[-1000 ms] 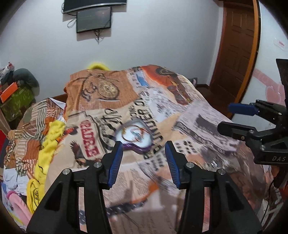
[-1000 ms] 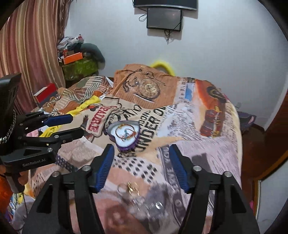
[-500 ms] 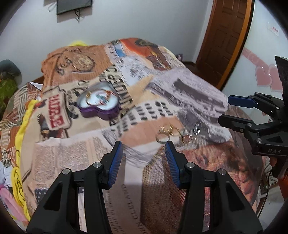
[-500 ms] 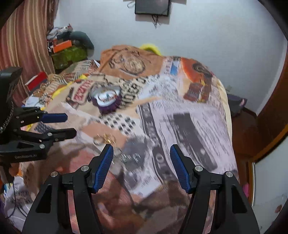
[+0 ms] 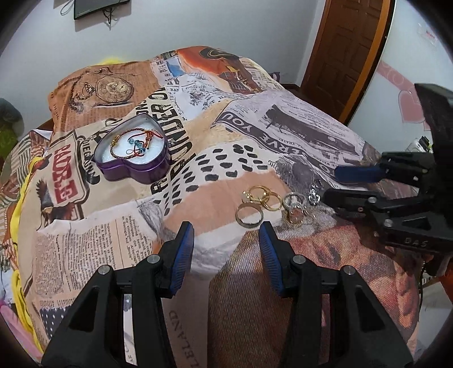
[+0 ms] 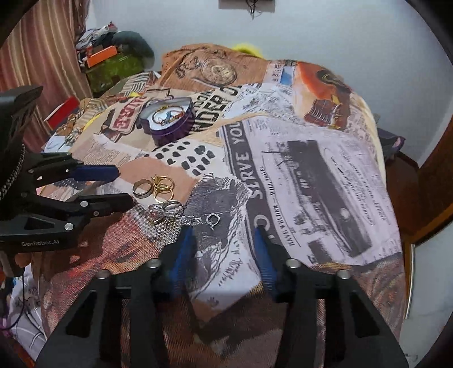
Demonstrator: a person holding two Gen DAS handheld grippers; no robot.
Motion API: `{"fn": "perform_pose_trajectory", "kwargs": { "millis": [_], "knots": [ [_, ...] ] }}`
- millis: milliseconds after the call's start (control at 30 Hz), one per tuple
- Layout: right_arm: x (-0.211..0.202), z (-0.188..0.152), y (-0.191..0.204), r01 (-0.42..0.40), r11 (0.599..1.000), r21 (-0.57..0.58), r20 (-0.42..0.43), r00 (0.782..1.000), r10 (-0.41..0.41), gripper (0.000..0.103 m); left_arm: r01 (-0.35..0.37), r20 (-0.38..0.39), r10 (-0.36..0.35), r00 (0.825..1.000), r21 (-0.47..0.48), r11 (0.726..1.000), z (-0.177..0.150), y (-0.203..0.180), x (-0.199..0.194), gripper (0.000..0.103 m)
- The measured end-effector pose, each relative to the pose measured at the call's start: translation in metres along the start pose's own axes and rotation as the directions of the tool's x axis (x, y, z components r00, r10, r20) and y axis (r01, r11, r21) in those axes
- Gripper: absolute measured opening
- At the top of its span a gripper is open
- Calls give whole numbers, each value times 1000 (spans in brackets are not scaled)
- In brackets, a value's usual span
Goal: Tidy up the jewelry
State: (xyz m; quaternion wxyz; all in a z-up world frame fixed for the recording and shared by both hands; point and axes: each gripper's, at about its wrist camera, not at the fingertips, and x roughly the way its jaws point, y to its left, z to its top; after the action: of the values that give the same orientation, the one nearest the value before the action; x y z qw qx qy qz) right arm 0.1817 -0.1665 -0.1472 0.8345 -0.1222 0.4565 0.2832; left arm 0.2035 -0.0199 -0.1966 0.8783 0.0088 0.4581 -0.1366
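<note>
black gripper point(image 6: 70, 195) labelled "genrobot.ai"

Bedroom around a bed with a printed cover

A newspaper-collage blanket point(image 5: 297, 136) covers the bed, printed with a pocket watch and bold lettering. A brown wooden door point(image 5: 348, 53) stands at the right of the white wall point(image 5: 226, 25); 1 dark screen point(image 5: 96, 7) hangs high on it. Striped curtains point(image 6: 42, 56) hang left, beside a clutter pile point(image 6: 113, 56). Yellow cloth point(image 5: 21, 192) lies along the bed's left edge.
</note>
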Motion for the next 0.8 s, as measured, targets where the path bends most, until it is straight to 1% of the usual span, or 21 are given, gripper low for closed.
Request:
{"fn": "perform_pose_trajectory", "kwargs": {
  "millis": [67,133,200,300,367,433,500,567,800],
  "knots": [
    [5,0,0,-15,1000,-2,-11,1000,15,28,11,0,-11,1000,-6,1000,2,2,2,44],
    [6,-1,-1,-28,1000,1,-5,1000,28,27,25,-1,-25,1000,-7,1000,5,2,4,42],
    [7,0,-2,-33,999,1,-3,999,33,25,31,-2,-31,1000,6,999,6,1,6,36],
    [9,1,-1,-39,999,-5,-2,999,39,23,34,-4,-34,999,26,999,9,-3,9,30],
    [11,2,1,-37,999,-18,-1,999,37,22,38,-5,-38,999,32,999,11,-5,12,28],
    [12,3,2,-40,999,-26,1,999,40,19,38,-3,-38,999,31,999,12,-6,14,25],
    [14,4,2,-46,998,-30,2,999,46,14,39,1,-39,999,24,999,12,-6,16,21],
    [15,4,3,-52,998,-35,4,999,52,10,40,3,-40,999,18,999,12,-6,16,21],
    [11,8,-3,-74,997,3,12,997,74,10,34,14,-34,999,11,999,13,-6,10,21]
  ]
}}
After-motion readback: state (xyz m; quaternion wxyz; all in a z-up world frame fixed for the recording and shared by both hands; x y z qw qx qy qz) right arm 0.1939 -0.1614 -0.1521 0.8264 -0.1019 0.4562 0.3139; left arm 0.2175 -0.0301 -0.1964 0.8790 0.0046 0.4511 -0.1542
